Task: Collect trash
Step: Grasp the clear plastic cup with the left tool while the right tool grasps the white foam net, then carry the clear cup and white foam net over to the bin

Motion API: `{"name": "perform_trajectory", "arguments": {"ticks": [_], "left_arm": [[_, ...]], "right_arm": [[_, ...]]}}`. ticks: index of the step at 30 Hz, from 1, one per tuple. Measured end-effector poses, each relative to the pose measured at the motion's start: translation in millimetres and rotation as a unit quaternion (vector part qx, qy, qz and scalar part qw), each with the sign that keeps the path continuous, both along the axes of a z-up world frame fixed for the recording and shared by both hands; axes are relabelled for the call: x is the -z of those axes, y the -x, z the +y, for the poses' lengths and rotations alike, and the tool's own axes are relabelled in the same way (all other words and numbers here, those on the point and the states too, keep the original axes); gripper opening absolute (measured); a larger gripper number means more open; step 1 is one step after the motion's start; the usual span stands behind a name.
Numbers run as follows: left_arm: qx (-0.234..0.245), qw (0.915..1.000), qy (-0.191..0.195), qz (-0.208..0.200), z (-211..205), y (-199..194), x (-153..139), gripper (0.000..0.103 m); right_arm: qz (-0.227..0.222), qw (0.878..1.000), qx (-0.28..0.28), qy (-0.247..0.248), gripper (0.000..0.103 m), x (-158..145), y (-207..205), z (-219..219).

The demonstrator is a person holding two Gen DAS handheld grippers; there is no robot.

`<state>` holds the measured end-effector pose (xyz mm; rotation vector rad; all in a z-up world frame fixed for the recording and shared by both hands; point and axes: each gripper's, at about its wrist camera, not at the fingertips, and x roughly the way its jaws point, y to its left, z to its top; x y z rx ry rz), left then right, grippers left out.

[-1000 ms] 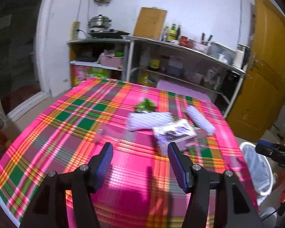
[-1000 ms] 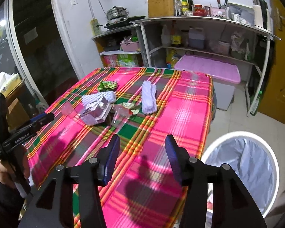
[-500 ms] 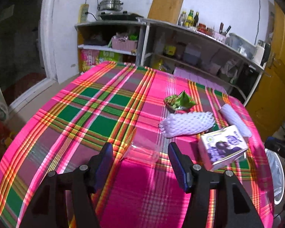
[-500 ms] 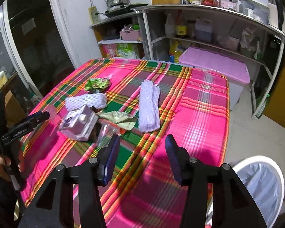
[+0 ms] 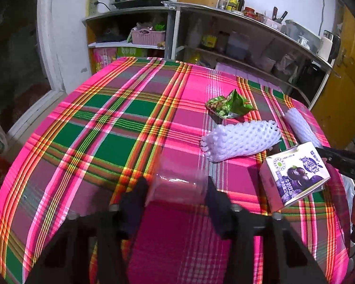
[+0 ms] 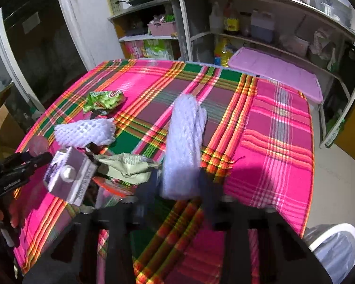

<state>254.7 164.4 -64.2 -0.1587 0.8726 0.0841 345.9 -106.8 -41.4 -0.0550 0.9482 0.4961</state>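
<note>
Trash lies on a pink plaid tablecloth [image 5: 111, 127]. My left gripper [image 5: 177, 189] is open, its jaws either side of a clear plastic cup [image 5: 177, 184] lying on the cloth. My right gripper [image 6: 179, 184] is open around the near end of a long white foam net [image 6: 184, 146]. Nearby lie a second foam net [image 5: 241, 139] [image 6: 85, 132], a green snack wrapper [image 5: 229, 105] [image 6: 104, 100], a purple milk carton [image 5: 293, 177] [image 6: 68, 177] and a pale crumpled wrapper [image 6: 127, 168].
A white-rimmed bin with a liner [image 6: 336, 248] stands on the floor at the table's right corner. Metal shelves [image 6: 260, 30] with bottles and a pink lidded box [image 6: 274, 71] stand behind the table. A yellow door [image 5: 343, 90] is at right.
Both grippers moved forward and down to the table. The left now straddles the clear cup; the right now straddles the long foam net's end.
</note>
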Motion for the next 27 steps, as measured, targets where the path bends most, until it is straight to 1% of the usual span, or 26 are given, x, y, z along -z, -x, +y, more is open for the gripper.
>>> {"name": "perform_trajectory", "arguments": {"ticks": [4, 8, 17, 22, 27], "left_arm": [[0.003, 0.9999, -0.001, -0.013, -2, 4, -5, 0.044], [0.002, 0.9992, 0.001, -0.04, -3, 15, -14, 0.044], [0.014, 0.9975, 0.015, -0.067, -25, 52, -38, 0.044], [0.042, 0.9947, 0.02, -0.092, -52, 75, -61, 0.044], [0.081, 0.9909, 0.029, -0.104, -91, 89, -75, 0.044]], "right_arm": [[-0.01, 1.0, 0.004, -0.005, 0.012, -6, 7, -4], [-0.022, 1.0, 0.007, -0.013, 0.011, -15, 22, -11], [-0.04, 0.998, 0.02, -0.041, 0.011, -35, 68, -35], [-0.049, 0.996, 0.037, -0.064, 0.011, -47, 101, -57], [-0.058, 0.994, 0.056, -0.076, 0.011, -57, 134, -81]]}}
